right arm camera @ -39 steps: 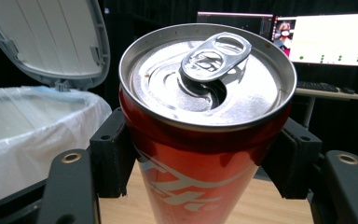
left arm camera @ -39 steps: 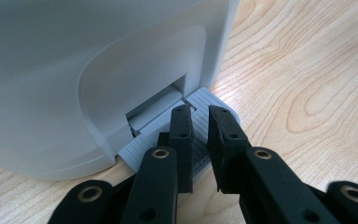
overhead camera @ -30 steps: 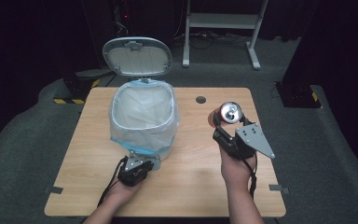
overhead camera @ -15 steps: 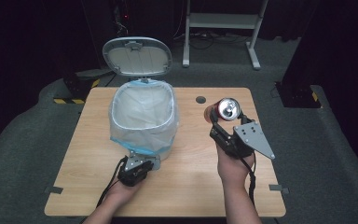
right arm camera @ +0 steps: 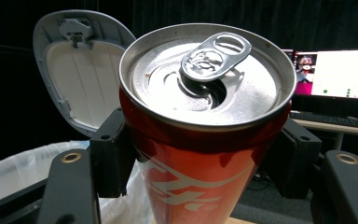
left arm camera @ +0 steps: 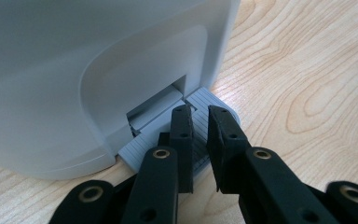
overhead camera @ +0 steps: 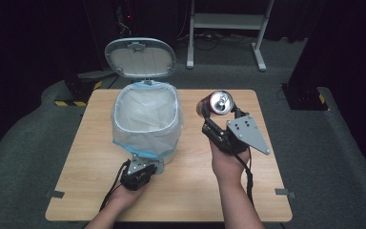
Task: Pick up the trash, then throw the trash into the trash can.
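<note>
A grey pedal bin (overhead camera: 145, 125) with a white liner stands at the table's middle left, and its lid (overhead camera: 140, 57) is swung up at the back. My left gripper (overhead camera: 138, 174) sits at the bin's near base. In the left gripper view its jaws (left arm camera: 199, 112) are nearly together, with the tips resting on the ribbed grey pedal (left arm camera: 137, 150). My right gripper (overhead camera: 213, 114) is shut on a red drinks can (overhead camera: 219, 101) and holds it in the air just right of the bin. The can (right arm camera: 205, 140) is upright with its opened top (right arm camera: 207, 70) showing, and the bin lid (right arm camera: 81, 70) is behind it.
The wooden table (overhead camera: 267, 191) has bare room on its right and along its near edge. A white metal stand (overhead camera: 228, 21) is on the dark floor behind the table. A lit monitor (right arm camera: 340, 74) is far off in the right gripper view.
My right gripper has carried the can left and a little higher, closer to the bin. The left gripper has stayed on the pedal and the lid has stayed up.
</note>
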